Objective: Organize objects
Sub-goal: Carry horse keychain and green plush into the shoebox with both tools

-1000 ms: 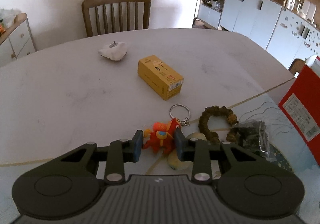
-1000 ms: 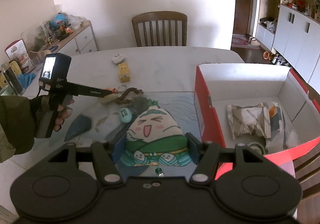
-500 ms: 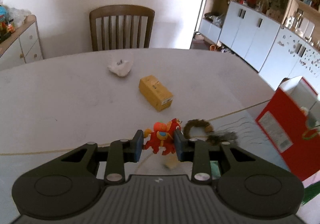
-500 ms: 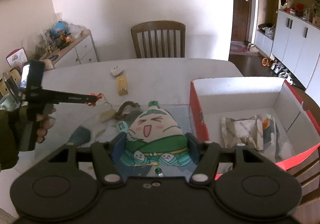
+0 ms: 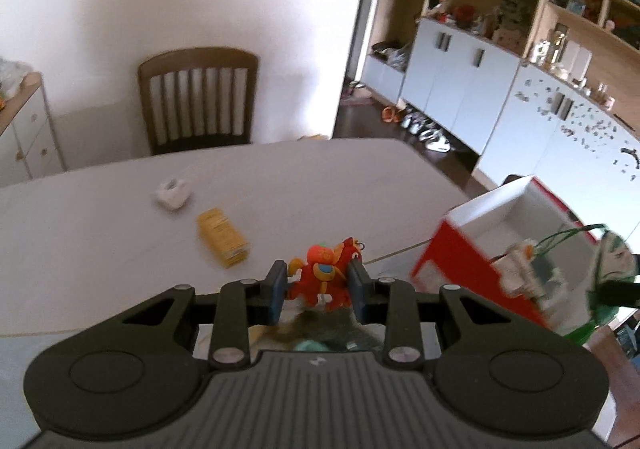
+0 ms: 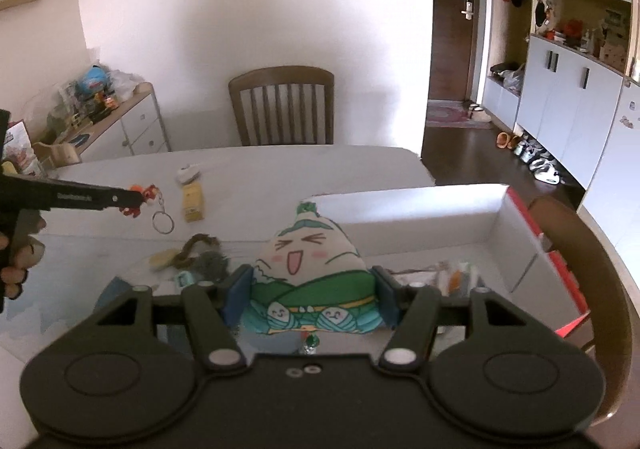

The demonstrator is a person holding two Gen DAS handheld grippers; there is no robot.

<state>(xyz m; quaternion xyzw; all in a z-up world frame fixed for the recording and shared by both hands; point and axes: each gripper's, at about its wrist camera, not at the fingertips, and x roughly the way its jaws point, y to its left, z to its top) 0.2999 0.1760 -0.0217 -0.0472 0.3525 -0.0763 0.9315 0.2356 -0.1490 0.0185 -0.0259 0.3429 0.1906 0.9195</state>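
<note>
1. Setting is read as a home dining room: a pale oval dining table [image 6: 280,169] with a slatted wooden chair [image 6: 282,105] set at its far side.
2. One wall is lined with white cabinets [image 5: 460,85]; cluttered open shelves [image 5: 560,33] are seen above them.
3. Shoes [image 6: 536,159] are left on the dark wood floor by a brown entry door [image 6: 456,17].
4. A low sideboard [image 6: 132,121] piled with toys is seen at left.

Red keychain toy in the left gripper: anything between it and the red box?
Nothing visible. The red keychain toy hangs clear of the table; the red box is open-topped, with the right gripper's plush above it.
</note>
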